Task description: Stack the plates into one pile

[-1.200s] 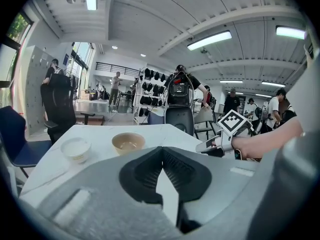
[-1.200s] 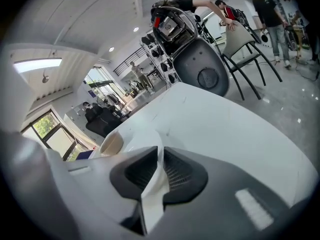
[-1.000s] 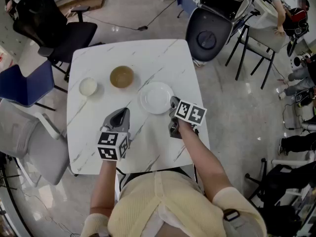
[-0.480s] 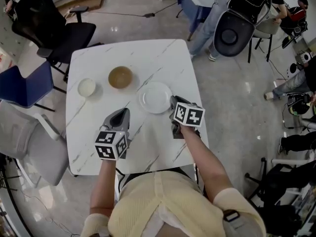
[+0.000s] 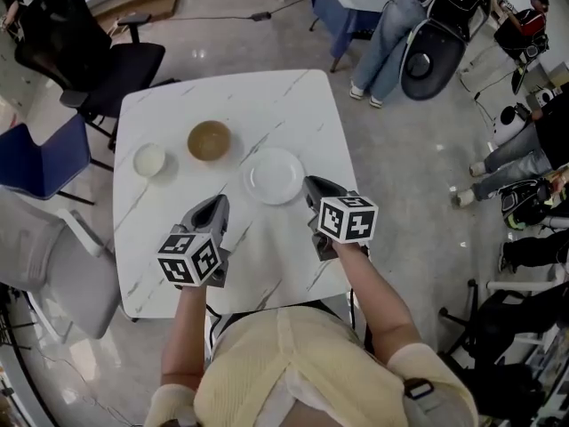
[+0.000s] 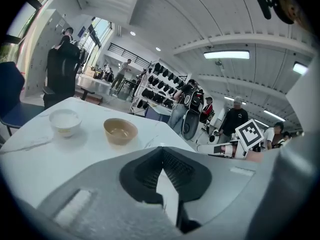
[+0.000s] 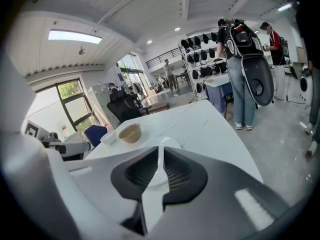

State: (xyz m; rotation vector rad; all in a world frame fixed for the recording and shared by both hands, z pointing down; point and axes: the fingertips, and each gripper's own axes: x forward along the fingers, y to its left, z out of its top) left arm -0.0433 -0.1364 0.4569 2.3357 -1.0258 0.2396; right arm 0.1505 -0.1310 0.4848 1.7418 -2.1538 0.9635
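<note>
On the white marble table [image 5: 276,105] a white plate [image 5: 275,175] [image 7: 170,141] lies flat, right of centre. Farther left stand a brown bowl [image 5: 210,140] [image 6: 120,131] [image 7: 130,132] and a small white bowl [image 5: 149,159] [image 6: 65,121]. My right gripper [image 5: 311,185] [image 7: 161,149] hovers just above the plate's near right rim; its jaws have just been closing and stand a narrow slit apart, with nothing between them. My left gripper [image 5: 216,205] [image 6: 161,148] is shut and empty over bare table, in front of the bowls and left of the plate.
A black office chair [image 5: 107,56] and a blue chair [image 5: 40,154] stand at the table's left, a grey chair [image 5: 62,265] nearer. A person in jeans [image 5: 391,29] stands beyond the far right corner, with more people at the right. The table's right edge runs close to my right gripper.
My right gripper has risen from the plate's rim and rolled; the plate stays flat on the table. The left gripper rolled slightly in place. A person walked in at the far right.
</note>
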